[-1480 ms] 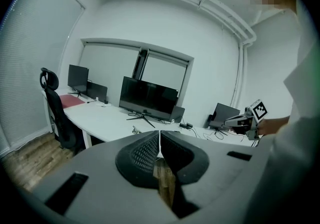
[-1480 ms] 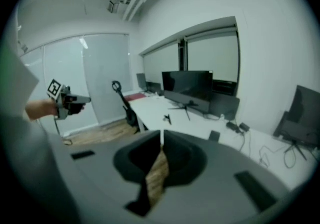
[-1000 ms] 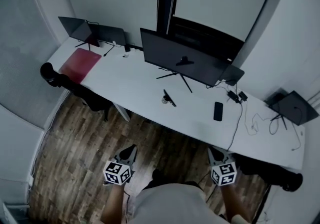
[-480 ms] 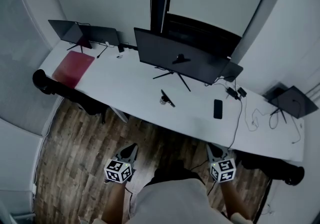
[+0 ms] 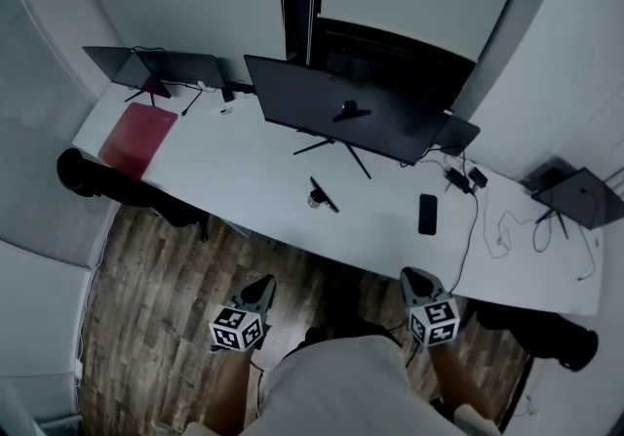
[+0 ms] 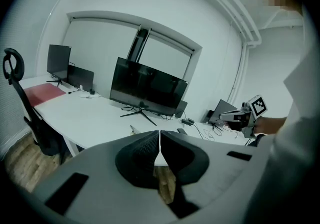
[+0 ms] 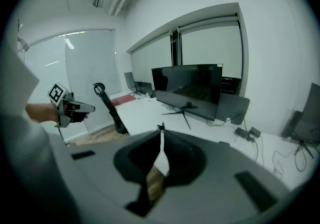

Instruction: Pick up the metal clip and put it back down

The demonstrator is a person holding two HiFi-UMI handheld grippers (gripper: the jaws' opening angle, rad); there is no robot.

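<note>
Both grippers hover over the wood floor (image 5: 146,307), short of the counter (image 5: 244,171). Left hand-held gripper (image 5: 261,284): jaws pressed together, nothing between them; its own view shows the dark pads meeting in a thin seam. Right hand-held gripper (image 5: 413,276): same, jaws pressed together, empty. In the head view they sit in the lower middle of the frame, one left of centre and one right, well apart, tips pointing up-frame toward the counter and marker cubes on the person's side. The clip (image 5: 322,195) lies on the counter near mid-frame, close to the front edge, just below the feet of the big monitor (image 5: 336,117). Neither gripper touches it; both are well apart from it. It is small, with a dark arm sticking out to the lower right; finer detail is too small to tell. In the left gripper view it shows as a tiny speck just above the jaw tips. A phone (image 5: 427,214) lies flat to the right of the clip, screen dark. Cables (image 5: 475,229) run from behind the monitor past the phone toward the front edge. A red mat (image 5: 138,126) is at the upper-left end of the counter, with two smaller screens (image 5: 156,65) behind it. A laptop (image 5: 583,198) is at the far right end. A black chair (image 5: 78,171) stands at the left end, another at the lower right. Each gripper view catches the other gripper at its frame edge, held in a hand.
</note>
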